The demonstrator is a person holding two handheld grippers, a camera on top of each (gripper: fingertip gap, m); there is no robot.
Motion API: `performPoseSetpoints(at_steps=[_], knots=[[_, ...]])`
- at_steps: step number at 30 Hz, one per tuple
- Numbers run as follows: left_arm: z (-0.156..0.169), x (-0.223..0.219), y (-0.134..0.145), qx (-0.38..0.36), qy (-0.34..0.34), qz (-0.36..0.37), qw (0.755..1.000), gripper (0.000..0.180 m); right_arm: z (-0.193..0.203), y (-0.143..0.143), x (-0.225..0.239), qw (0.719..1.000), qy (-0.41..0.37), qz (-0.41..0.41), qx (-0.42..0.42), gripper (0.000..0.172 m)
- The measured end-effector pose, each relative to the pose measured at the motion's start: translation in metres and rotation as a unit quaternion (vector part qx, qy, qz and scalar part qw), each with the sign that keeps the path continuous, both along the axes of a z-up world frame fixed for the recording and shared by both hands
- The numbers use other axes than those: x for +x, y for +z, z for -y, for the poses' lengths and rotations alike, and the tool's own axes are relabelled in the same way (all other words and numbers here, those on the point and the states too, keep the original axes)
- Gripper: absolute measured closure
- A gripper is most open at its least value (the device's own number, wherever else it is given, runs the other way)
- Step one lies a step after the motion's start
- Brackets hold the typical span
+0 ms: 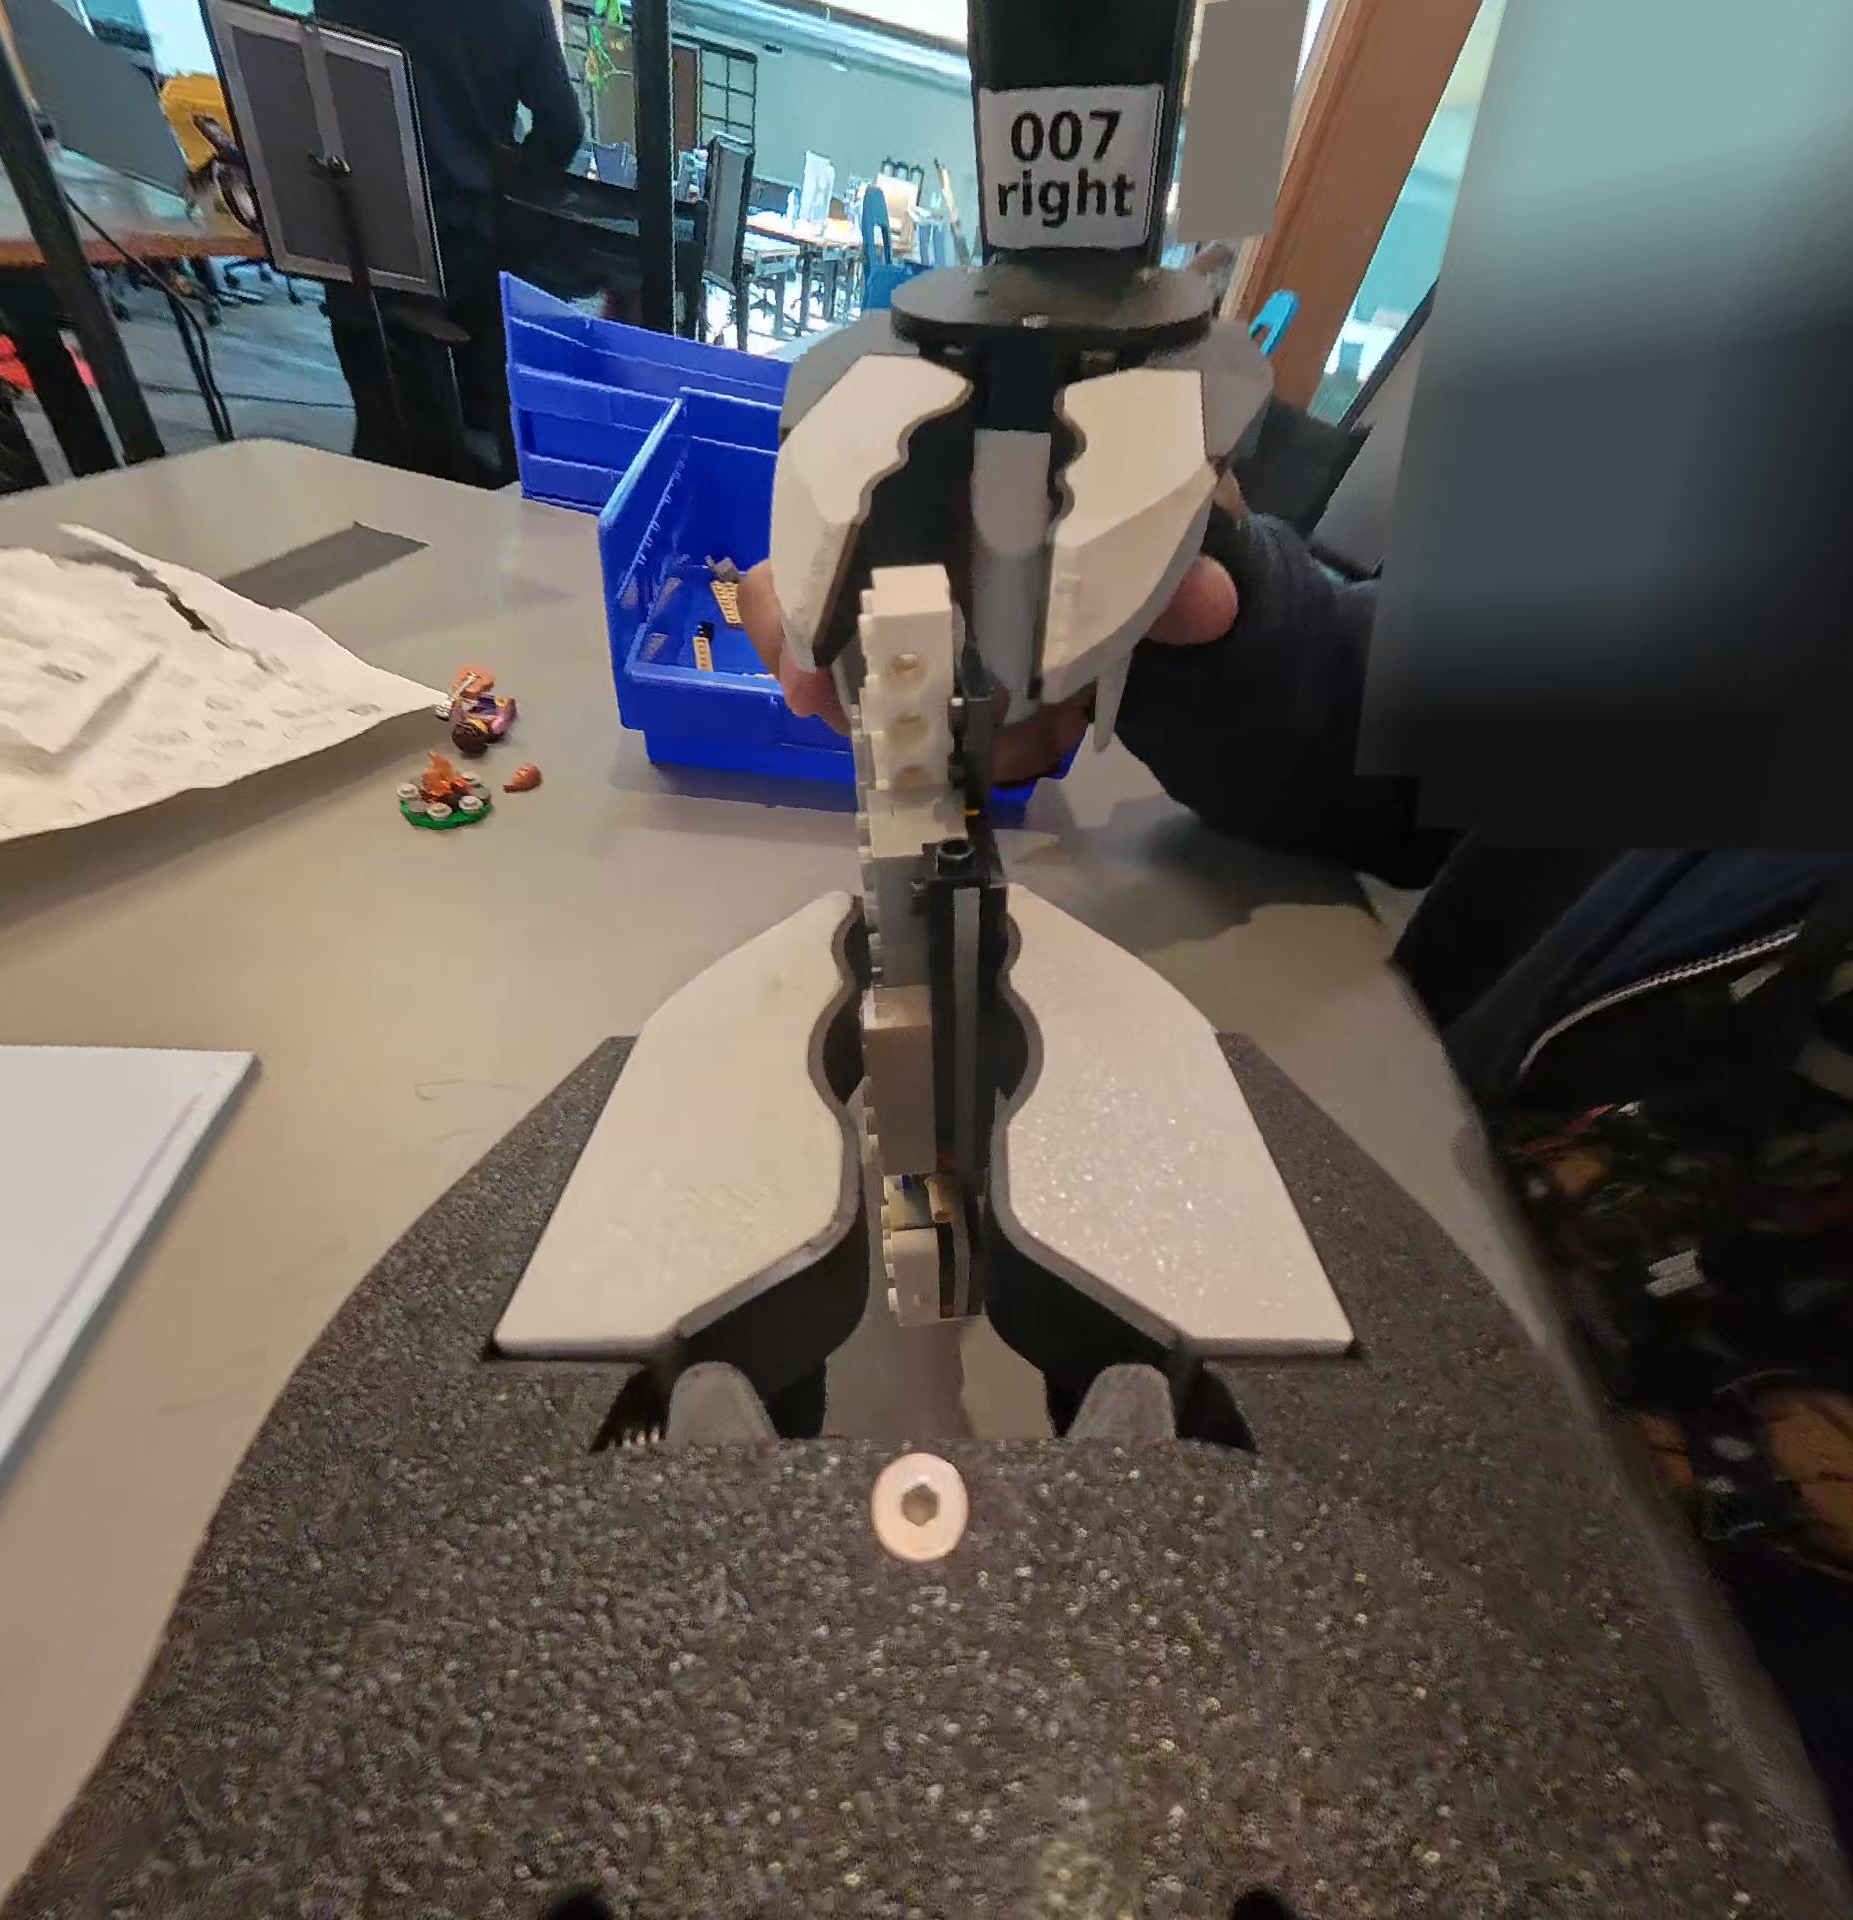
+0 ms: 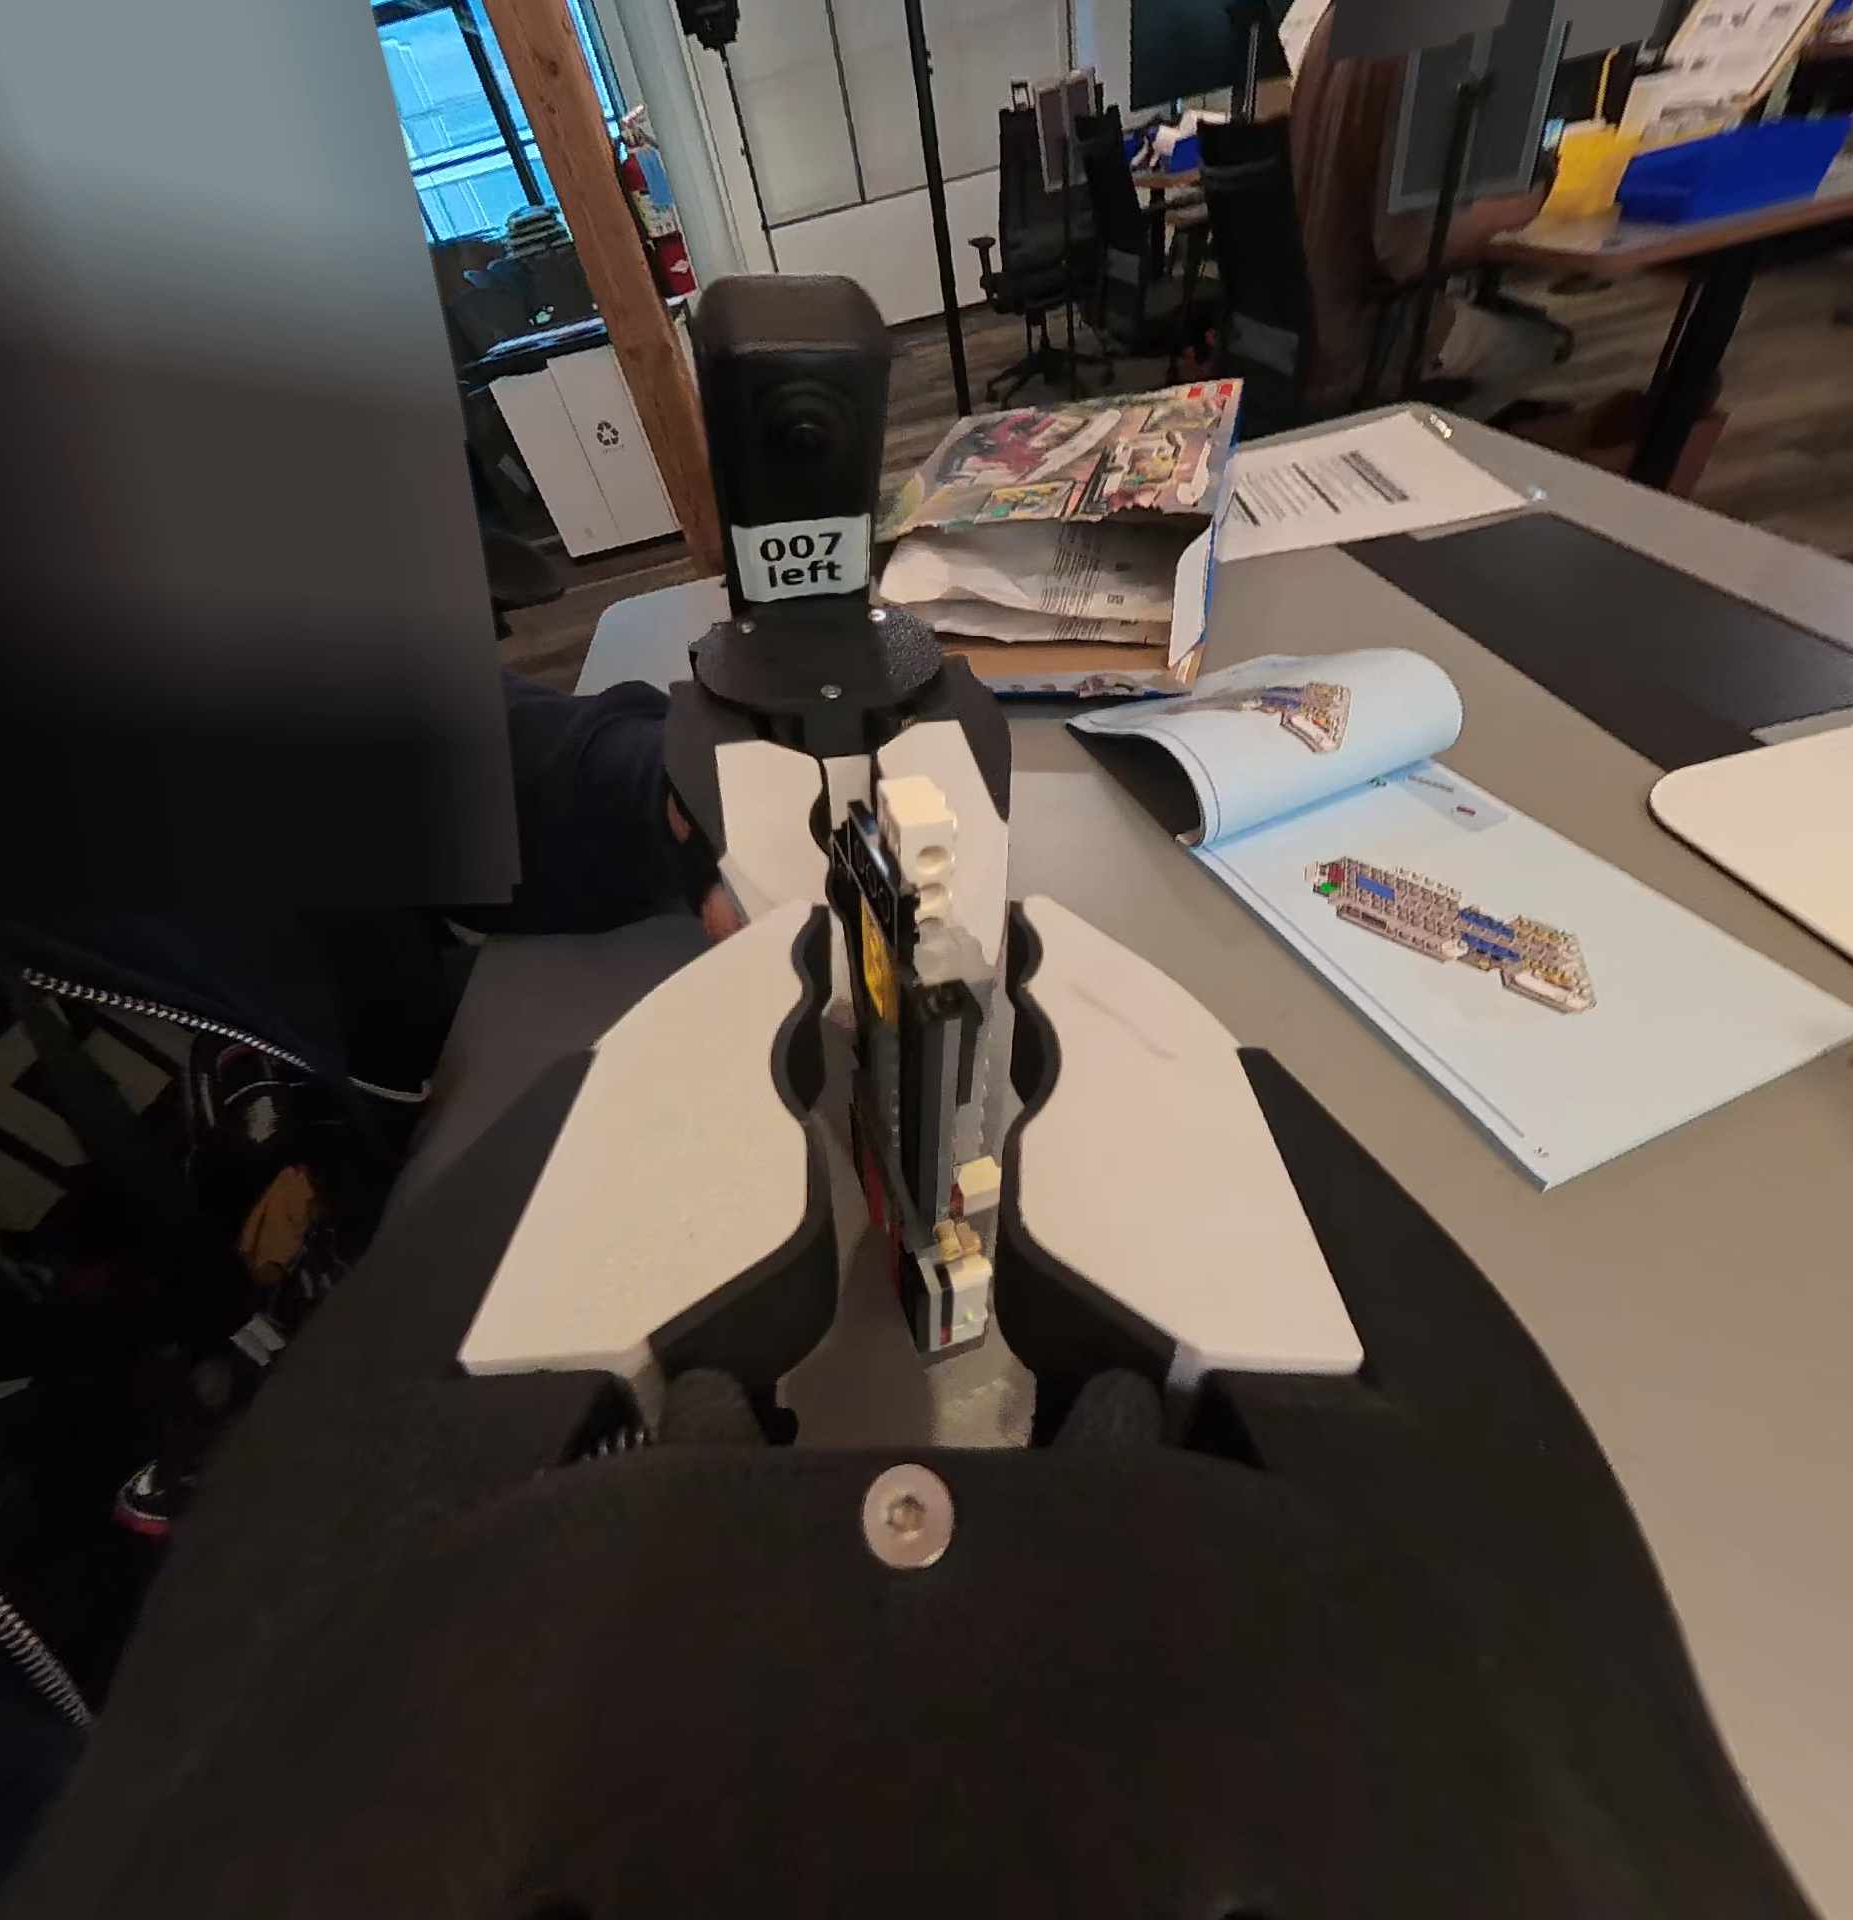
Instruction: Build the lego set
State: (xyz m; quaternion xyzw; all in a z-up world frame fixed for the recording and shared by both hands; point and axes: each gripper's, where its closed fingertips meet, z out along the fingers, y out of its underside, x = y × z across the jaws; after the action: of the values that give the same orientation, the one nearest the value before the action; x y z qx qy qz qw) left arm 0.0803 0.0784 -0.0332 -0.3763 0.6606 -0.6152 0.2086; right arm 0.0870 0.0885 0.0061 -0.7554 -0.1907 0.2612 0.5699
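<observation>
A long brick assembly of grey, black and white bricks (image 1: pixel 906 1081) is held in the air between both grippers, above the grey table (image 1: pixel 382 987). My left gripper (image 1: pixel 927 914) is shut on its near end, with both pads pressed on its sides. The right gripper (image 1: pixel 943 675) faces it from the far side, and its fingers (image 1: pixel 808 582) close on the end with the white brick. In the right wrist view the assembly (image 2: pixel 927 1091) runs between my right gripper's (image 2: pixel 917 925) pads, which press on it. The left gripper (image 2: pixel 870 831) grips the far end there.
A blue bin (image 1: pixel 693 582) with loose parts stands behind the grippers. A small brick campfire (image 1: pixel 446 795), a toy figure (image 1: pixel 475 707) and a printed sheet (image 1: pixel 122 675) lie to the left. An open instruction booklet (image 2: pixel 1473 935) and a box (image 2: pixel 1067 468) lie to the right. The left gripper's tips are roughly 4 cm from the right gripper's. The small brick campfire (image 1: pixel 446 795) is about 25 cm from both grippers' fingertips.
</observation>
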Motion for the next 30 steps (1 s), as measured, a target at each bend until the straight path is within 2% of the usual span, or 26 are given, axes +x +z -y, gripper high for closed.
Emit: performPoseSetpoints(at_steps=[4, 15, 21, 30], knots=[[0.005, -0.002, -0.004, 0.043, -0.007, 0.014, 0.999, 0.161, 0.002, 0.005, -0.006, 0.999, 0.011, 0.023, 0.035, 0.142], [0.008, -0.001, -0.014, 0.174, 0.013, 0.068, 0.982, 0.160, 0.010, -0.008, -0.020, 0.985, 0.045, 0.138, 0.091, 0.153], [0.009, -0.001, -0.019, 0.196, 0.009, 0.093, 0.976, 0.160, 0.014, -0.013, -0.023, 0.979, 0.060, 0.163, 0.109, 0.153], [0.012, -0.003, -0.027, 0.288, 0.009, 0.150, 0.946, 0.160, 0.019, -0.032, -0.031, 0.954, 0.087, 0.257, 0.131, 0.155]])
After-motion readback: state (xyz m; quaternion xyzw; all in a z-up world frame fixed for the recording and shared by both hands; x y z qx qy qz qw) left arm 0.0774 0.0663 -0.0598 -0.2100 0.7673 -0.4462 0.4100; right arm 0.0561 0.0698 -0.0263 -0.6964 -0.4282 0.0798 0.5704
